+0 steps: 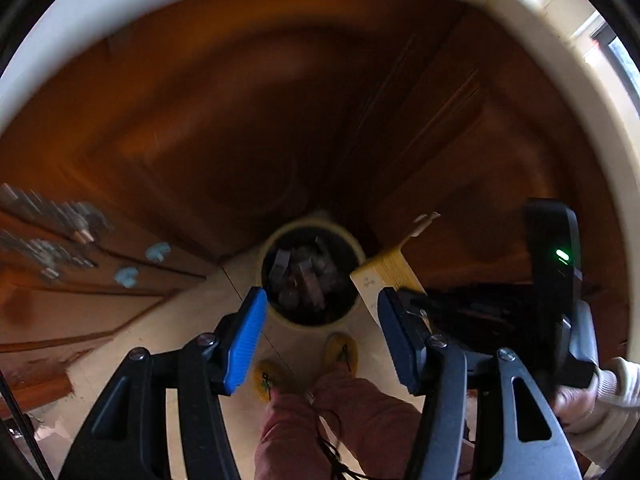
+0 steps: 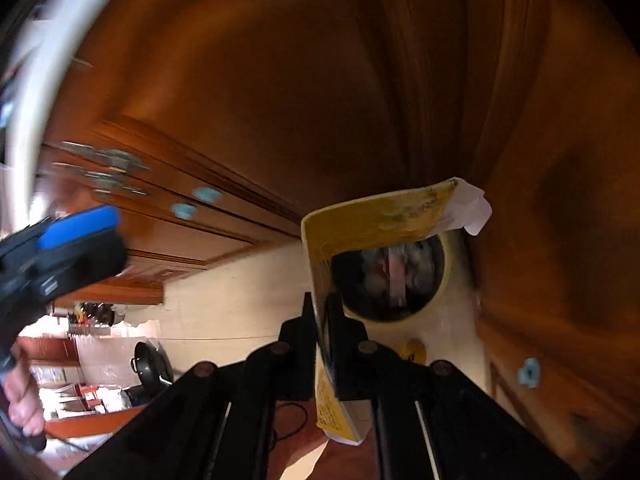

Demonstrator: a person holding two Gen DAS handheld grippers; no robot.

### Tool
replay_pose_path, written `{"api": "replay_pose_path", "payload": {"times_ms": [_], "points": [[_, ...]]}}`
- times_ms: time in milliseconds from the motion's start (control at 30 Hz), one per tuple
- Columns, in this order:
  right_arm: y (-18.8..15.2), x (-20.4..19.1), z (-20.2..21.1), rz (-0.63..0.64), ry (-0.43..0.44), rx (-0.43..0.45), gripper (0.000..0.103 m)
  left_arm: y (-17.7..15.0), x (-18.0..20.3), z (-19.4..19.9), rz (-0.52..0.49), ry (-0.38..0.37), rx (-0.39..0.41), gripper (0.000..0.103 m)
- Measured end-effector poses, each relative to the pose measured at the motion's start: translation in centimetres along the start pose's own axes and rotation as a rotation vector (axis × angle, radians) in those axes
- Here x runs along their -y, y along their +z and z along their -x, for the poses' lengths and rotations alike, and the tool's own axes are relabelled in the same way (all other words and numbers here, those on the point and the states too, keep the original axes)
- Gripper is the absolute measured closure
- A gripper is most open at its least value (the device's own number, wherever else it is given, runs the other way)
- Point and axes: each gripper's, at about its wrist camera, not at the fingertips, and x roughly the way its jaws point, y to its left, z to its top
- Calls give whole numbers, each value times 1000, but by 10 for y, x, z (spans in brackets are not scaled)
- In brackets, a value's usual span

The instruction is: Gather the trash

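Observation:
A round cream trash bin [image 1: 312, 322] holding dark scraps stands on the pale floor against wooden cabinets; it also shows in the right wrist view [image 2: 448, 280]. My right gripper [image 2: 324, 312] is shut on a folded yellow paper wrapper [image 2: 380, 216], held above the bin's near rim. The wrapper [image 1: 386, 270] and the right gripper [image 1: 556, 280] also show at the right of the left wrist view. My left gripper [image 1: 320, 332] is open and empty, its blue pads [image 1: 246, 340] spread above the bin; it also shows at the left of the right wrist view [image 2: 76, 240].
Wooden cabinet doors with pale blue knobs [image 1: 128, 276] stand left and behind the bin. My legs and yellow slippers [image 1: 340, 350] are just before the bin. A dark pan [image 2: 150, 368] and clutter lie at the lower left of the right wrist view.

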Motion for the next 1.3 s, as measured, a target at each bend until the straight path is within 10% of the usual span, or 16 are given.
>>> {"api": "replay_pose_path", "payload": {"times_ms": [267, 567, 733, 1300], "points": [[4, 35, -137, -74, -30, -123, 97, -21, -35, -96, 4, 32, -41, 46], [20, 50, -180, -71, -61, -194, 76, -13, -55, -122, 7, 33, -52, 5], [19, 44, -153, -84, -61, -185, 54, -6, -49, -106, -19, 24, -77, 1], [6, -37, 123, -112, -119, 92, 53, 18, 8, 109, -143, -48, 55, 1]]}}
